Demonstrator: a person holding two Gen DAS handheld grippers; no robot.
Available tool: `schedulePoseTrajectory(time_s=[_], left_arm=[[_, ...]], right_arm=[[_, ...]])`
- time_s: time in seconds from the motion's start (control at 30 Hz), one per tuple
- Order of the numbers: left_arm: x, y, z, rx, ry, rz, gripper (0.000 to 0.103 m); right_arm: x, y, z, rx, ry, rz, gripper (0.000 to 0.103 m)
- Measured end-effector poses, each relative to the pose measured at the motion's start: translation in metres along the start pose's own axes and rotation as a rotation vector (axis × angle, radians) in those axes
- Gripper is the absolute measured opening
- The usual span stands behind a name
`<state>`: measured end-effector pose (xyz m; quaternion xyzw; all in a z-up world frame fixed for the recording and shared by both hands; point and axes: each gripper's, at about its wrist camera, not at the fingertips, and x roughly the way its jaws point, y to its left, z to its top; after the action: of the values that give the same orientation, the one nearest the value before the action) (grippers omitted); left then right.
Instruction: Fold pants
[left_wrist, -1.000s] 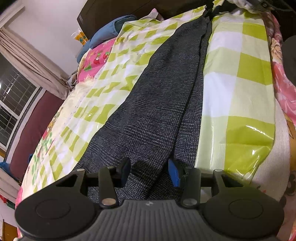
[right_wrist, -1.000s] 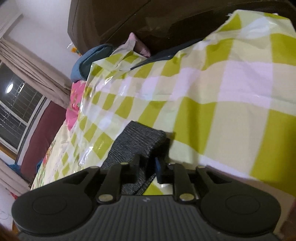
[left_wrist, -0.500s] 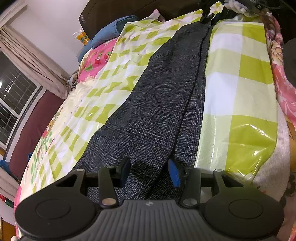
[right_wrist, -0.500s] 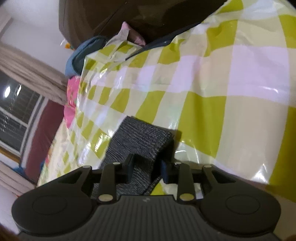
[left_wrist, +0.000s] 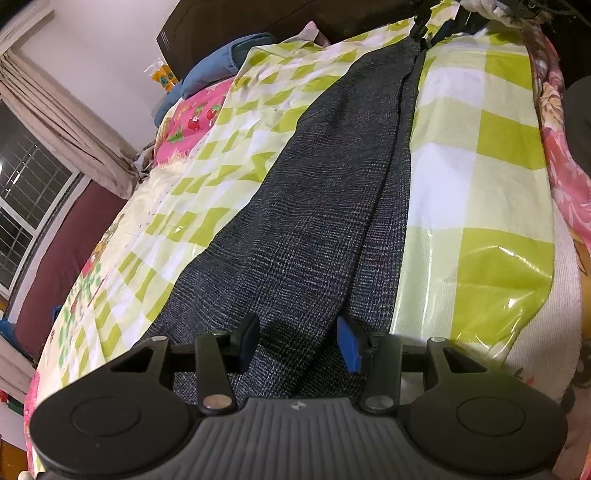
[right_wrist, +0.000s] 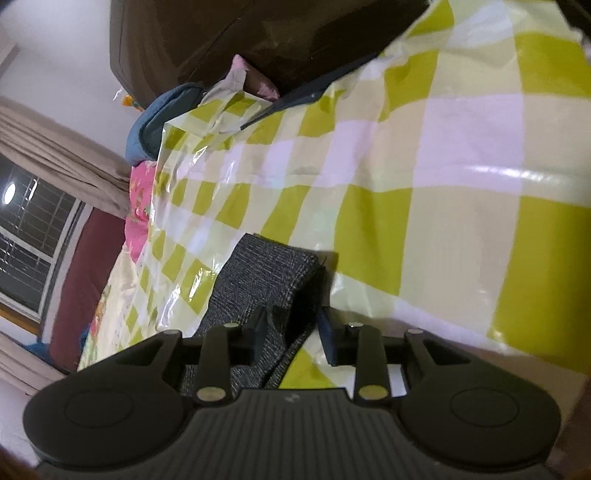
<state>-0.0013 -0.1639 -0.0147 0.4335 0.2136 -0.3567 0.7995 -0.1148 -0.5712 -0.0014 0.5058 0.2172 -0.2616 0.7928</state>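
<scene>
**Both claws spread over the dark pants on the checked bed cover**

The pants (left_wrist: 325, 206), a dark grey woven pair, lie stretched lengthwise on the green-and-white checked plastic cover (left_wrist: 476, 155) that is spread over the bed. One leg is laid over the other, with a long fold line running down the cloth toward the far end of the cover.

The left claw (left_wrist: 297, 341) sits low over the near, wider end of the pants. Its jaws stand wide apart, one black pad and one blue pad on either side of a raised ridge of cloth; the cloth lies between them, not pinched.

The right claw (right_wrist: 291, 332) is at the other end of the pants (right_wrist: 262, 277), where the narrow hem edge rests on the cover (right_wrist: 443, 155). Its jaws are also parted, with the hem corner between them; whether either pad touches the cloth I cannot tell.

Beyond the cover, away from the pants, a blue pillow (left_wrist: 225, 55) leans by the dark headboard (right_wrist: 258, 33), and a pink flowered sheet (left_wrist: 192, 118) shows beside the cover. A curtain (left_wrist: 62, 129) hangs at the window further off from the pants
</scene>
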Motion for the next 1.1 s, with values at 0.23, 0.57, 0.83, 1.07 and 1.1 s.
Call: schedulePoseTrajectory(time_s=[0.23, 0.57, 0.83, 1.07, 1.1], left_arm=[[0.000, 0.001, 0.001, 0.001, 0.001, 0.002, 0.060], [0.002, 0.000, 0.002, -0.005, -0.003, 0.003, 0.061], [-0.015, 0.012, 0.009, -0.035, -0.006, -0.012, 0.061], [-0.008, 0.000, 0.005, -0.025, 0.061, -0.073, 0.063], [-0.008, -0.002, 0.004, -0.020, 0.058, -0.069, 0.063]], right_arm=[[0.016, 0.008, 0.000, -0.041, -0.009, -0.011, 0.032], [0.035, 0.018, -0.007, -0.061, -0.055, 0.028, 0.025], [-0.034, 0.030, 0.006, -0.026, -0.102, 0.229, 0.008], [0.002, 0.000, 0.011, -0.132, -0.003, -0.124, 0.008], [0.003, -0.002, 0.010, -0.114, -0.008, -0.107, 0.010]])
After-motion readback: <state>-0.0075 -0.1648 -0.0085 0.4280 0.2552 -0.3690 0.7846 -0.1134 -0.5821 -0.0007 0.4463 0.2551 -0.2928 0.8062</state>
